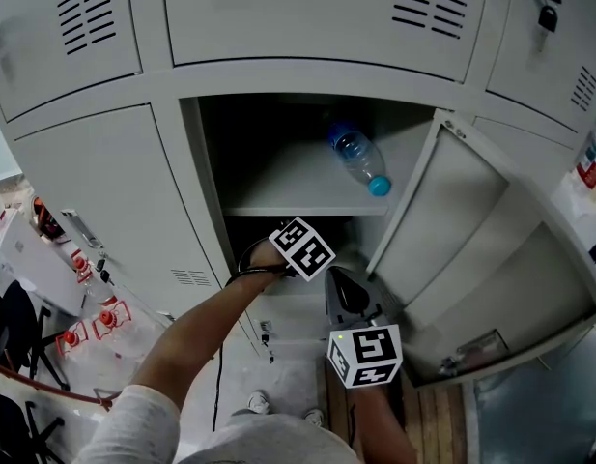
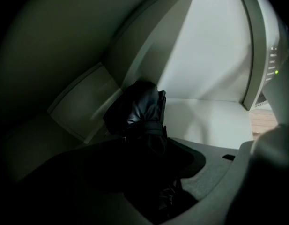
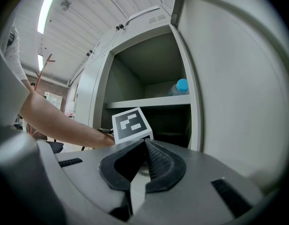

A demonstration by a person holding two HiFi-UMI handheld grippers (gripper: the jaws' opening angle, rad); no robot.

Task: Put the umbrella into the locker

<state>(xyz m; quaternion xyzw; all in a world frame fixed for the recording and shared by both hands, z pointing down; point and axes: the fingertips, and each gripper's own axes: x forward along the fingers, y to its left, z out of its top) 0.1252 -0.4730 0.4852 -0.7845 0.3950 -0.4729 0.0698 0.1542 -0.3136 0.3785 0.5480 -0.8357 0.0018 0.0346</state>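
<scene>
**A:** Whereabouts of the black folded fabric umbrella [image 2: 137, 108]?

**B:** Inside the lower compartment [image 2: 214, 125] of the grey metal locker [image 1: 307, 73], below the shelf [image 1: 278, 177]. Lodged between the jaws of the left gripper [image 2: 156, 153], spread wide and apparently pressing on the bundle. Tip aimed toward 11 o'clock, near the back corner.

**A:** Advice for the set-down?

**B:** Lower until resting on the compartment floor, well inside. Then open fully and back out straight, without snagging the fabric. Leave alone the clear plastic bottle with the blue cap [image 1: 358, 158], up at 12 o'clock.

**A:** And the right gripper [image 3: 144, 143]?

**B:** Jaws closed together, empty, level outside by the open door [image 1: 452, 225] at 3 o'clock. Keep clear of the swing.
</scene>
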